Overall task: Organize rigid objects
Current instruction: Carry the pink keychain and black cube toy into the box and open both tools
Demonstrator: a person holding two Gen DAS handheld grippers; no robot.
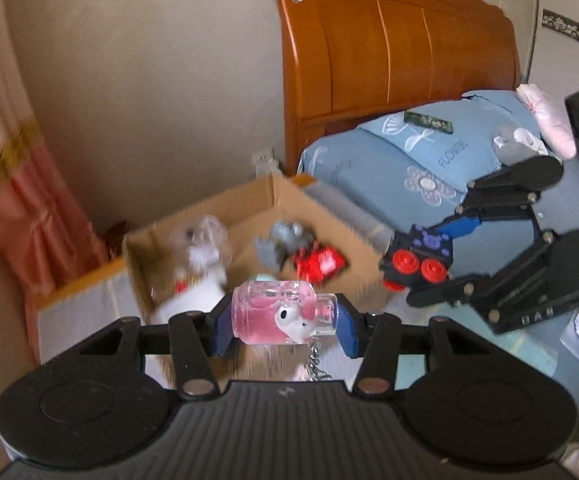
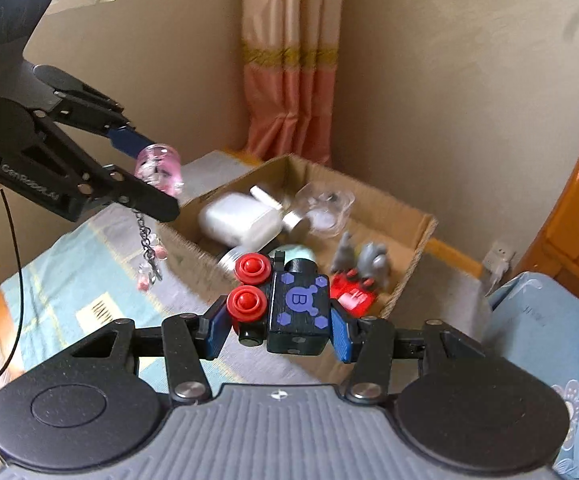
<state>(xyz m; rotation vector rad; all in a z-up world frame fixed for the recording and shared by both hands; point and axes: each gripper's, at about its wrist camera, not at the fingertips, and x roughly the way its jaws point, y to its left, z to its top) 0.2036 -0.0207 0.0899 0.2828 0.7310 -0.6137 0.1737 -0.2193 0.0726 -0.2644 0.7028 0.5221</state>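
Note:
My left gripper (image 1: 283, 322) is shut on a small pink glass bottle charm (image 1: 281, 312) with a hanging chain, held in the air just before the open cardboard box (image 1: 361, 248). It also shows in the right wrist view (image 2: 157, 168). My right gripper (image 2: 277, 332) is shut on a black toy train (image 2: 289, 304) with red wheels and purple marks, held near the box's front edge; the train also shows in the left wrist view (image 1: 417, 260). The box (image 2: 425, 236) holds a white case (image 2: 241, 220), a clear jar (image 2: 325, 208), grey figures (image 2: 365, 260) and a red toy (image 2: 353, 296).
The box sits on a small table with a pale blue patterned cloth (image 2: 69, 276). A wooden headboard (image 1: 389, 40) and a blue pillow (image 1: 421, 160) lie to the right. A pink curtain (image 2: 289, 60) hangs in the corner behind.

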